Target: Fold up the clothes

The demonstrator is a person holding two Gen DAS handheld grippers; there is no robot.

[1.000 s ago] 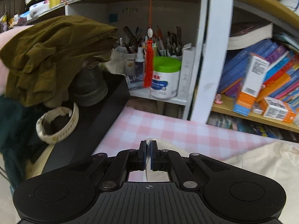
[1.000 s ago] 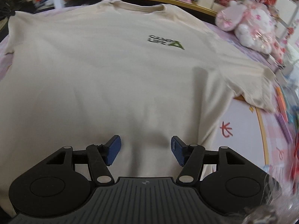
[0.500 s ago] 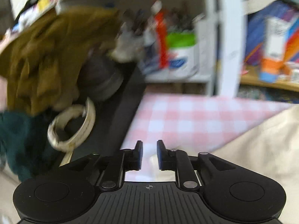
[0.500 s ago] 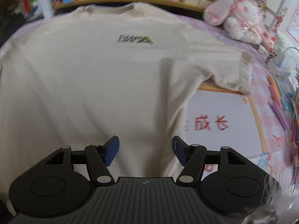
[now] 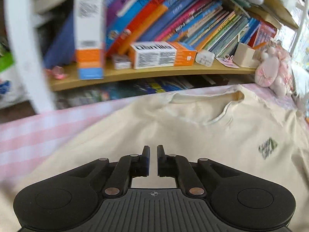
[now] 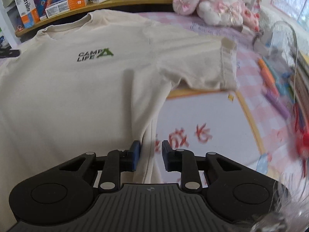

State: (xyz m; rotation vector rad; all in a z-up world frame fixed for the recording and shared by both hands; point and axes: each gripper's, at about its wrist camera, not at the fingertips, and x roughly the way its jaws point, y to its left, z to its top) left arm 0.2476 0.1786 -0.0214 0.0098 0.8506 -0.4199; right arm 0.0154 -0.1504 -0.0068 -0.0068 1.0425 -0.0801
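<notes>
A: Cream T-shirt [image 6: 81, 100] is seen spread flat on the pink-checked tabletop [image 5: 29, 135], filling the left and centre of the right wrist view, its collar toward the bookshelf [image 5: 146, 73] at the top.

B: And the right hand-held gripper [image 6: 150, 152]?

A: Its jaws are being closed at bottom centre, with the shirt's side hem lying between the blue pads; no pinch is seen yet.

B: The left hand-held gripper [image 5: 153, 160]?

A: Held nearly shut, a narrow slit left, nothing gripped. It is poised over the shirt below the collar [image 5: 206, 106]. A pink plush toy [image 6: 212, 2] is seen at upper right.
</notes>
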